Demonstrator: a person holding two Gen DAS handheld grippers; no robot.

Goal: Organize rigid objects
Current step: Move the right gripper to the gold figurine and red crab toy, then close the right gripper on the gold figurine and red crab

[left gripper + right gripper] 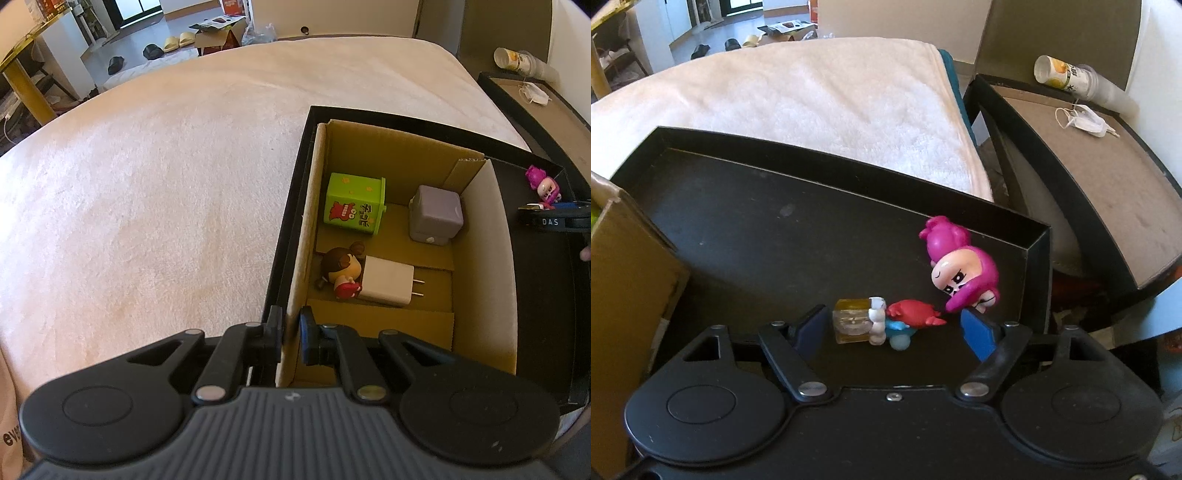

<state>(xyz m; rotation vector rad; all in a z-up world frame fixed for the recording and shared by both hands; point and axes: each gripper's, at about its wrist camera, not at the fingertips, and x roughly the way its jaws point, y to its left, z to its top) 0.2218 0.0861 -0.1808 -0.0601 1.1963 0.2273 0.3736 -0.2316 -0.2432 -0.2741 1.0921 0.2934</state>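
In the left wrist view my left gripper (pixel 291 332) is shut on the near-left wall of the cardboard box (pixel 297 266), which sits inside a black tray (pixel 291 206). The box holds a green toy box (pixel 354 203), a grey cube (pixel 436 216), a brown-haired doll (pixel 341 271) and a white charger (pixel 388 280). In the right wrist view my right gripper (pixel 895 328) is open around a small figure with a yellow cube and a red crab (pixel 882 321) lying on the black tray floor (pixel 775 236). A pink-haired doll (pixel 960 269) lies just beyond the right finger.
The tray rests on a bed with a pale fuzzy blanket (pixel 166 184). A dark side table (pixel 1089 177) to the right carries a cup (pixel 1067 75) and a face mask (pixel 1086 120). The right gripper's tip (pixel 550 219) shows at the left view's right edge.
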